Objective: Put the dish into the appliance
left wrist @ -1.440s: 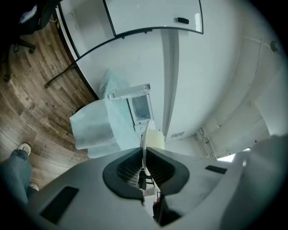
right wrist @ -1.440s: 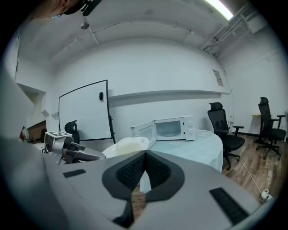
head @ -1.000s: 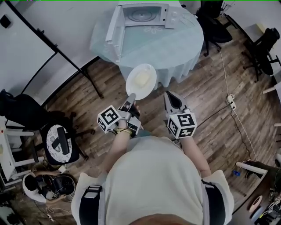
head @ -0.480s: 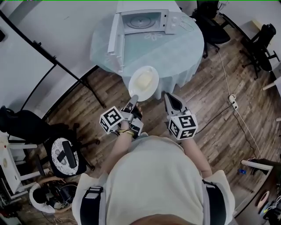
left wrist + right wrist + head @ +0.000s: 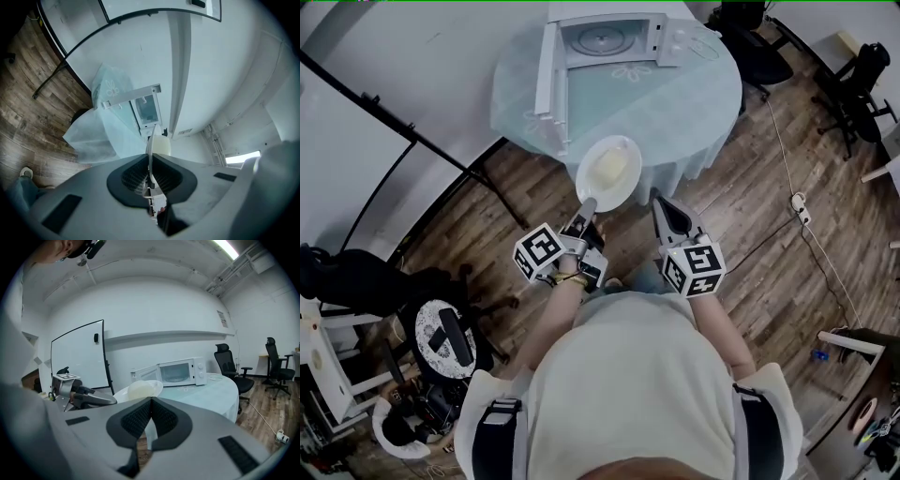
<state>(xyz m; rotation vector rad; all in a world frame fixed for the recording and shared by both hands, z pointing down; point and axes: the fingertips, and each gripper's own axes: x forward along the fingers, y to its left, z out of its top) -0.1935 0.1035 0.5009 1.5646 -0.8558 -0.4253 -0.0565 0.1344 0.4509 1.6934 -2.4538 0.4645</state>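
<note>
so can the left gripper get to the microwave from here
Probably yes: the microwave stands with its door open, and nothing shows between it and the left gripper, shut on the dish.

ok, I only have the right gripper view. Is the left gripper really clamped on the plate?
Observer: Yes. The left gripper view shows the left gripper shut on the rim of the plate, seen edge-on.
Operator: Anything in the microwave?
Observer: The head view looks into the microwave: only its bare turntable shows.
Operator: Where's the plate relative to the table?
Observer: From above it overlaps the near edge of the table; the microwave stands at the far side.
</note>
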